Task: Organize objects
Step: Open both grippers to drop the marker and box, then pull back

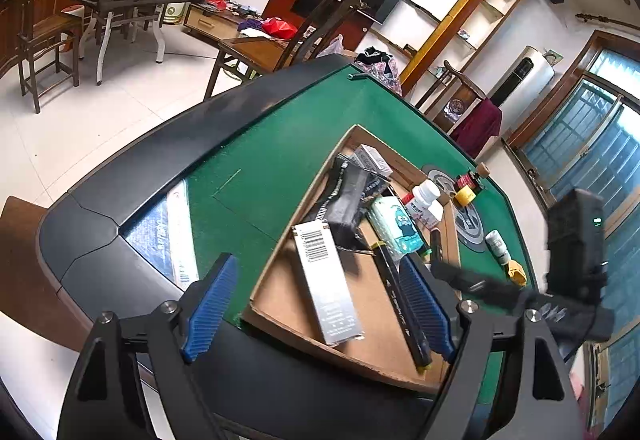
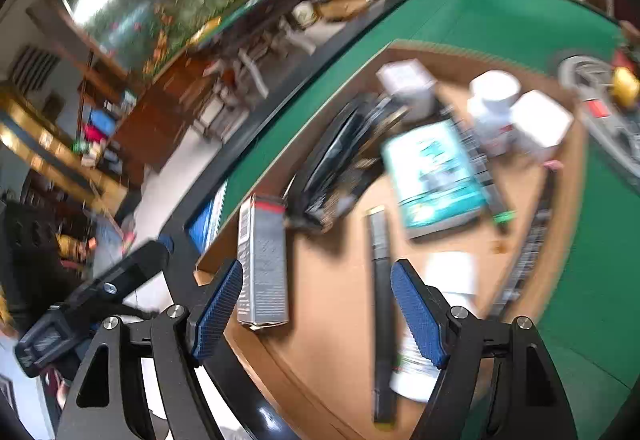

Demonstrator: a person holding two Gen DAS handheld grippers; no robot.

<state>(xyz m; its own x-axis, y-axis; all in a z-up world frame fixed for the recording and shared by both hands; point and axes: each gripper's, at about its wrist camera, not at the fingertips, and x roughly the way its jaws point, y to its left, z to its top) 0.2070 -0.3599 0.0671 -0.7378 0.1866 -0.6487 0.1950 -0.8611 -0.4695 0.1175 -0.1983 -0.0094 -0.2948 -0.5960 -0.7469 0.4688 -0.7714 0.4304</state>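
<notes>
one green felt table (image 1: 280, 160), tiled floor (image 1: 120, 100).

Left wrist: looking from the near tabletop (image 1: 280, 160) edge, angling down across the cardboard tray (image 1: 280, 292).
Right wrist: hovering closer above that tray (image 2: 332, 304), tilting, blurring.
Shared: both are showing the silver box (image 1: 326, 280) (image 2: 262, 260).

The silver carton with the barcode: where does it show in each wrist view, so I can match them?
Left wrist: silver carton lies in the cardboard tray, lower centre, between the open blue fingers.
Right wrist: same carton at the tray's left edge, just right of the left finger.
Shared landmark: the teal tissue pack farther back in the tray.
</notes>
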